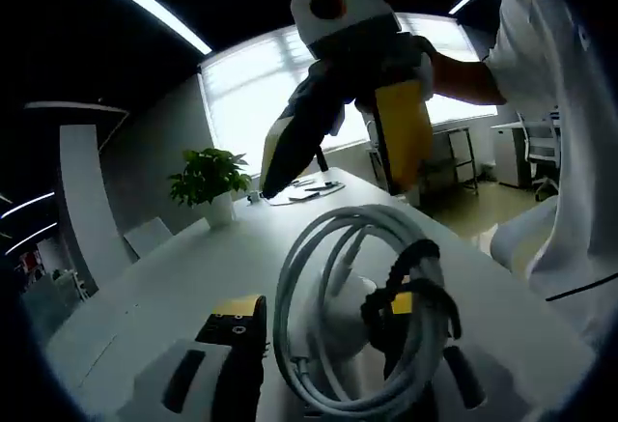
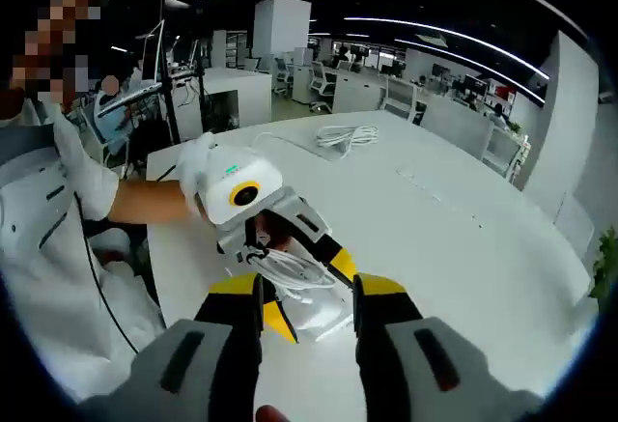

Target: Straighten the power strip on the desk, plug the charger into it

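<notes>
Coiled cable (image 1: 372, 316) — seemingly gripped, jaws apart

No text, label, brand, number or sign is legible in either view.

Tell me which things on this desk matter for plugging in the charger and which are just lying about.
For the job:
- coiled white cable in the left gripper
- right gripper

Lying about:
- potted plant
- loose white cord
- papers

Views face each other, close over shared white desk (image 2: 463, 210); cable coil (image 1: 357, 316) between.
</notes>
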A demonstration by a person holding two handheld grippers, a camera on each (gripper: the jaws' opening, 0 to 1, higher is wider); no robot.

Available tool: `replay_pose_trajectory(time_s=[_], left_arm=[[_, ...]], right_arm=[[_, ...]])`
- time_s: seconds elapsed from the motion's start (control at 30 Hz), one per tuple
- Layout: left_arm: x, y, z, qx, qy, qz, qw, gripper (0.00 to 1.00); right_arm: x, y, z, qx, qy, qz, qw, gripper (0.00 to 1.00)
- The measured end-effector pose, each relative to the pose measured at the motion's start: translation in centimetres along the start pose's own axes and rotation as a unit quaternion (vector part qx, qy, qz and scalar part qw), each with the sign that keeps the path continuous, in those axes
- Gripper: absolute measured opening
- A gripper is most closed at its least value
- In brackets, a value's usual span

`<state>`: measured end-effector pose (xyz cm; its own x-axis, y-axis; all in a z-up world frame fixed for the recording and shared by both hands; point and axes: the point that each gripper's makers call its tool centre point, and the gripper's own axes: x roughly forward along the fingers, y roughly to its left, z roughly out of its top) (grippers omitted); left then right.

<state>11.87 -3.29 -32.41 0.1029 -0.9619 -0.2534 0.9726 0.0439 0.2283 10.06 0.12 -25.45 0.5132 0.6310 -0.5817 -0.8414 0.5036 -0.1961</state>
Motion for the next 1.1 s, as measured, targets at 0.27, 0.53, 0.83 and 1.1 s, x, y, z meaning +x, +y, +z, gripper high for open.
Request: replay_pose_trajectory(time_s=[0.27,0.53,0.83,1.1], left_arm=[[0.3,0.0,-0.2,-0.016,0.001,-0.005,0.9999,0.5],[0.6,-0.1,-0.2,-0.033,0.006,-0.01,0.9994,0.5],[0.6,0.5,-0.5,-0.027,0.005,-0.013,0.9995,0.48],[0.6,1.2,-1.3,-0.053,0.031,0.002,0.9981,0.47]], right_arm=[[2.4,1.7,1.1,-0.144,-0.018,-0.003,0.9895,0.31],[2.8,0.6,1.2,-0.108,-0.033,-0.016,0.9935,0.07],[2.4,-0.2,1.6,-0.134,-0.058,-0.045,0.9883,0.05],[2.8,-1.3,1.7,-0.203,-0.072,-0.068,0.9742,0.04]])
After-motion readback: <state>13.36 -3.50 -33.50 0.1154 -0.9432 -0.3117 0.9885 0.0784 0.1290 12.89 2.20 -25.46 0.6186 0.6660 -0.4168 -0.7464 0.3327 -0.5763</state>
